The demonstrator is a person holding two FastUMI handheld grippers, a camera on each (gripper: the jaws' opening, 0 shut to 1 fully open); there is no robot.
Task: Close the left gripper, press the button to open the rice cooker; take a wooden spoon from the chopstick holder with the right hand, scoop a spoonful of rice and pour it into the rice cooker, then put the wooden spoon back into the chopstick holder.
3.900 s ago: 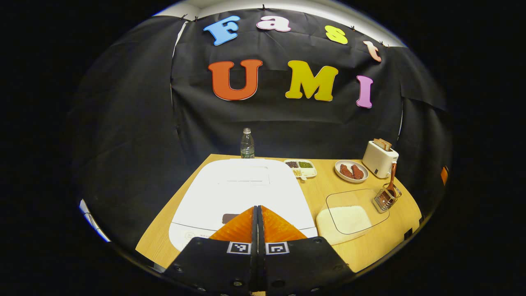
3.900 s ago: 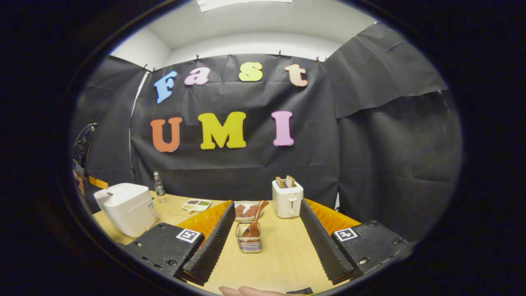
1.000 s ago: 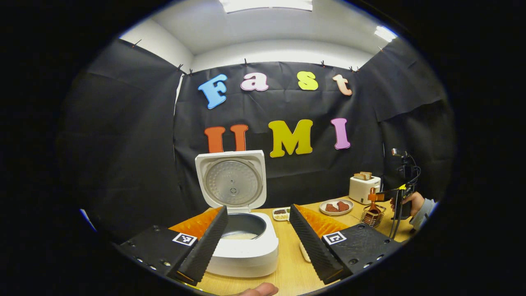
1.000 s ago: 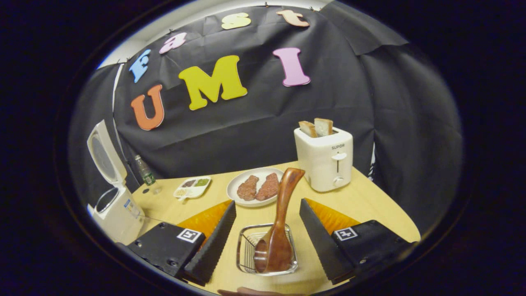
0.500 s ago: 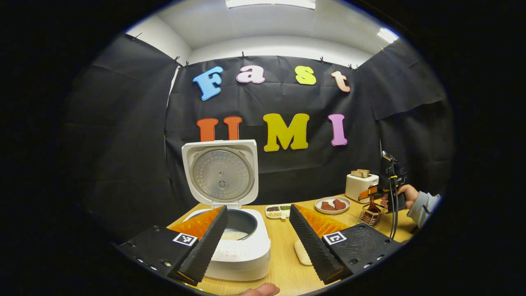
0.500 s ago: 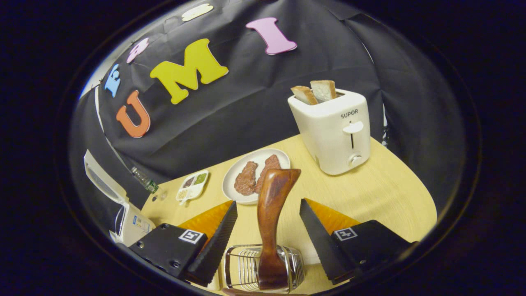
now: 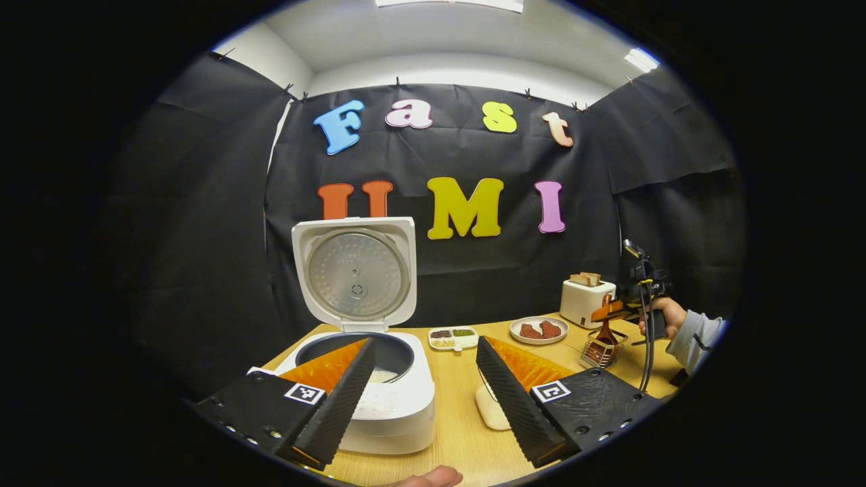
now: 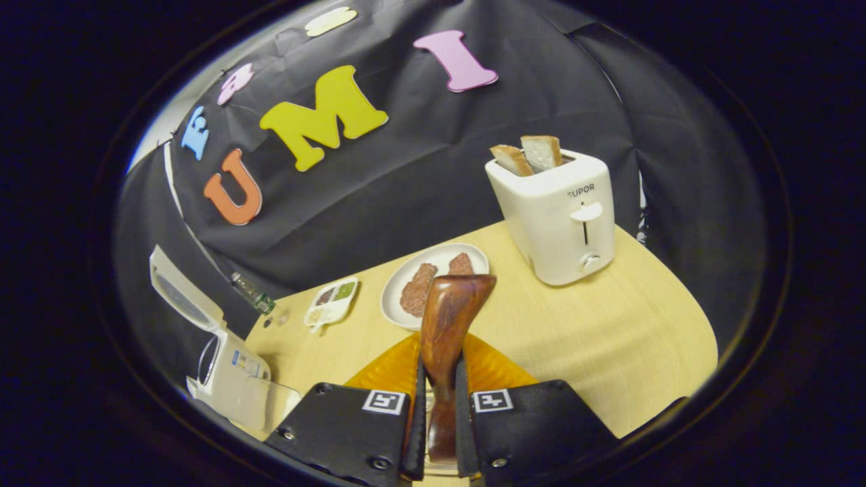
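Fingers of the right gripper [image 8: 438,406] are clamped on the handle of the wooden spoon [image 8: 443,338], one on each side, the handle standing upright between them with its broad top end poking above. In the left gripper view that same gripper [image 7: 612,310] sits far off at the table's right end, held by a hand [image 7: 666,316] in a light sleeve, right over the wire chopstick holder [image 7: 599,350] where the spoon's bowl [image 7: 602,338] is down inside the basket. The left gripper [image 7: 423,385] hangs with its fingers spread wide apart, gripping nothing, low over the wooden table [image 7: 467,433]. Beyond its left finger the white rice cooker [image 7: 379,399] stands with its lid [image 7: 354,270] tipped up and fully open, the dark inner pot showing. A pale tray of rice [image 7: 488,409] lies just beside the cooker, partly behind the right finger. Farther back sit a small divided dish [image 7: 452,336], a plate with two pieces of meat [image 8: 433,281], and a white toaster [image 8: 558,216] with two slices of bread up in its slots.
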